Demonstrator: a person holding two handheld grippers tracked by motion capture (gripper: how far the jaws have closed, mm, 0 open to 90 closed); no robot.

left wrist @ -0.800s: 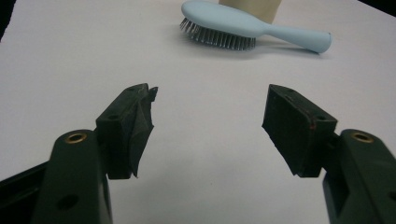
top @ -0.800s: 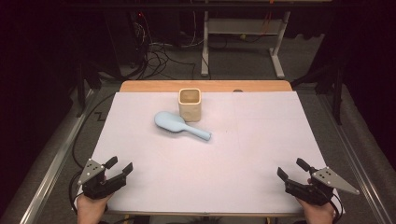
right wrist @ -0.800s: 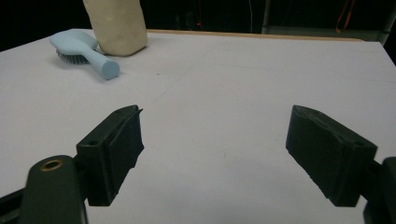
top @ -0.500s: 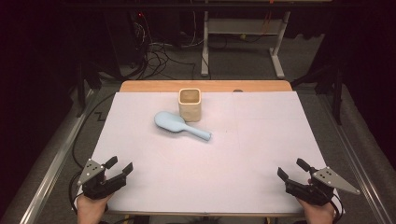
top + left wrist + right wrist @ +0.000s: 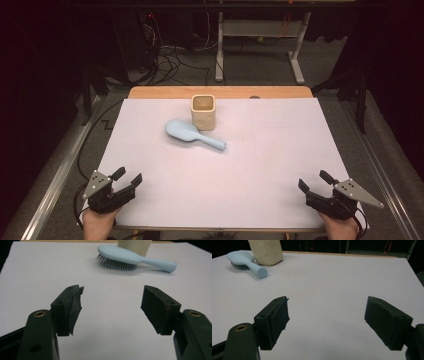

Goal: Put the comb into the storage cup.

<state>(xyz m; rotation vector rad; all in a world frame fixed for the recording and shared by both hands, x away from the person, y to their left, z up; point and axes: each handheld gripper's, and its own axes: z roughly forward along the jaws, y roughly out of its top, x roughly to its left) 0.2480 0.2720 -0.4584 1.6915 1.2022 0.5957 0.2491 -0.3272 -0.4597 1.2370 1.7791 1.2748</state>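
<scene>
A light blue hairbrush (image 5: pixel 192 135) lies bristles down on the white table cover (image 5: pixel 225 165), its handle pointing right and toward me. Just behind it stands a beige square cup (image 5: pixel 203 111), upright and with nothing visible inside. My left gripper (image 5: pixel 127 179) rests at the near left corner, open with nothing between its jaws; the left gripper view has the hairbrush (image 5: pixel 132 260) far ahead of the left gripper (image 5: pixel 112 302). At the near right corner my right gripper (image 5: pixel 314 181) is open too, and the hairbrush (image 5: pixel 247 262) and cup (image 5: pixel 265 251) sit far off to the upper left of the right gripper (image 5: pixel 327 312).
A wooden strip (image 5: pixel 220 92) of the table edge shows past the cover at the back. Beyond it are cables (image 5: pixel 170 55) on the floor and a white metal stand (image 5: pixel 260 45). Metal rails run along both sides of the table.
</scene>
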